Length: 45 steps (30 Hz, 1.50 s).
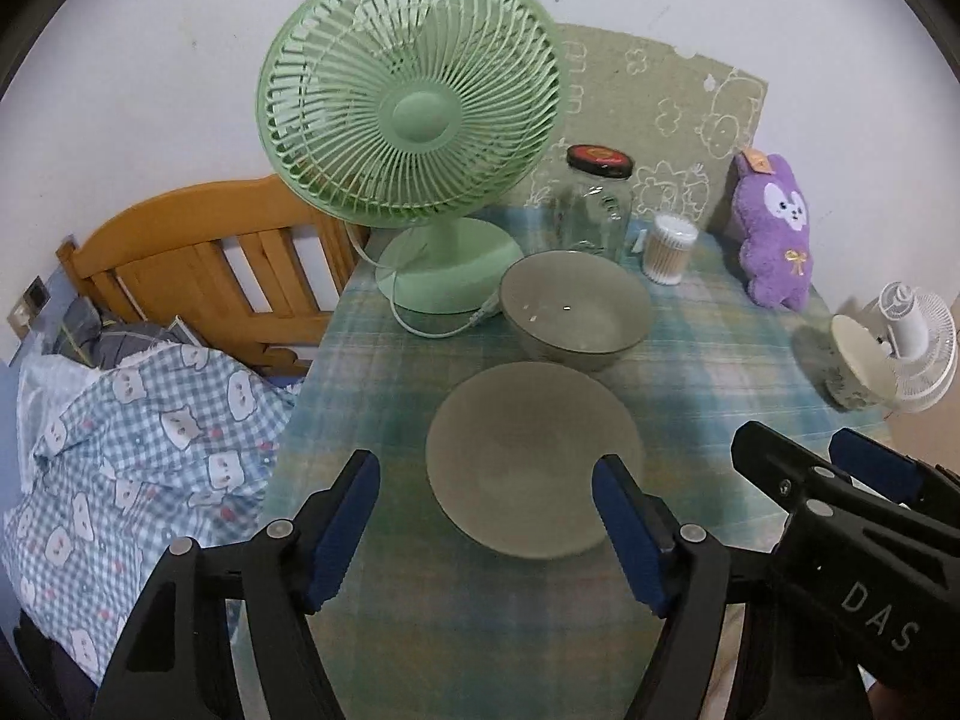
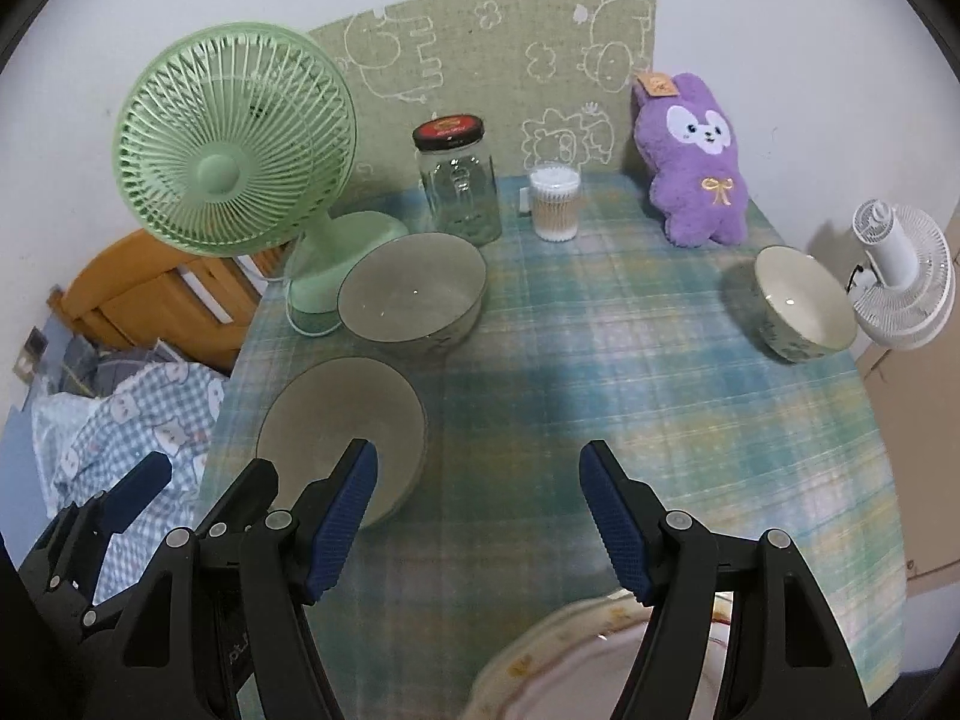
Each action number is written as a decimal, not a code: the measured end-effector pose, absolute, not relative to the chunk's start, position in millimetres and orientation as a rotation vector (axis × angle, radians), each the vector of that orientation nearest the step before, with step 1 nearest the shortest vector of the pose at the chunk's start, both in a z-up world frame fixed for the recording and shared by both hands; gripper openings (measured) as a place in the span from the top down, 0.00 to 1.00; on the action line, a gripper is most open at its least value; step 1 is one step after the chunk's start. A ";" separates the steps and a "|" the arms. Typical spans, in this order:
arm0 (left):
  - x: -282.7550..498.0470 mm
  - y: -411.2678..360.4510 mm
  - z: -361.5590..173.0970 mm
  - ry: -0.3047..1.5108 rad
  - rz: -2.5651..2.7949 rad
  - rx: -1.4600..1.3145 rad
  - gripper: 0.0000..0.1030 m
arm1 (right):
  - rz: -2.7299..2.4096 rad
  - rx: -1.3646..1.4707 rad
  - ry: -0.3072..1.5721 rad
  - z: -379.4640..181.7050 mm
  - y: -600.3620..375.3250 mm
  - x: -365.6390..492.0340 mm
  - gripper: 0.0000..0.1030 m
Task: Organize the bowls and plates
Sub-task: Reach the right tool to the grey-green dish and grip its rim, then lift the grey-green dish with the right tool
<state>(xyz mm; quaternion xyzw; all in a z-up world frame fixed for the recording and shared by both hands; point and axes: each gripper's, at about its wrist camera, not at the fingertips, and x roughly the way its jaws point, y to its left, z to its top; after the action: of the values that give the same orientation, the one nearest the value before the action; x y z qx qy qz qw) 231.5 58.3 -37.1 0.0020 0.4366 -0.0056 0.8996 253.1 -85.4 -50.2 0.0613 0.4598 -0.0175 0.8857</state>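
Both grippers held wide, empty — left gripper (image 1: 486, 531) over grey plate (image 1: 534, 456), right gripper (image 2: 478, 525) above counter (image 2: 600, 360) nr floral plate (image 2: 540, 660).

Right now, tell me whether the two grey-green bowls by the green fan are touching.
Cannot tell. In both wrist views the near shallow bowl overlaps the deeper bowl; no gap or contact shows plainly.

open cloth (image 2: 600, 360) mid-table, green fan (image 2: 234, 150) crowding left

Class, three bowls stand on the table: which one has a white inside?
The small bowl at the right edge, beside the white fan. The two bigger bowls on the left are grey-green inside.
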 end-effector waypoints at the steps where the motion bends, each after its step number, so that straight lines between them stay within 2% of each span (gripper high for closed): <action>1: 235.5 60.2 -40.6 0.905 -0.018 0.013 0.29 | -0.039 0.125 0.962 -54.0 -82.1 257.8 0.31; 4: 249.3 63.8 -53.5 0.922 -0.028 0.036 0.36 | -0.041 0.112 0.980 -67.5 -72.0 271.2 0.32; 7: 260.2 66.8 -67.9 0.942 -0.029 0.059 0.38 | -0.042 0.108 1.001 -83.8 -66.1 284.5 0.33; 12: 274.7 71.2 -89.9 0.974 -0.036 0.060 0.46 | -0.046 0.099 1.036 -107.7 -58.4 304.6 0.44; 16: 283.1 71.4 -102.6 1.011 -0.057 0.048 0.59 | -0.044 0.097 1.064 -120.5 -53.5 314.9 0.51; 23: 290.2 71.1 -114.2 1.024 -0.063 0.057 0.63 | -0.056 0.090 1.092 -135.3 -48.4 326.9 0.72; 29: 296.4 75.8 -120.3 1.046 -0.060 0.029 0.77 | -0.055 0.076 1.102 -140.7 -44.5 330.8 0.83; 45: 280.9 78.4 -108.1 1.034 -0.066 0.040 0.79 | -0.059 0.016 1.086 -121.7 -30.2 311.8 0.83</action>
<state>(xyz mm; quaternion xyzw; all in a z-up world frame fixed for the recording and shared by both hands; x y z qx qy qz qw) 280.9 78.4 -108.1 0.0193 0.4942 -0.0314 0.8686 311.8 -30.2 -121.7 0.0075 0.5166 -0.0281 0.8558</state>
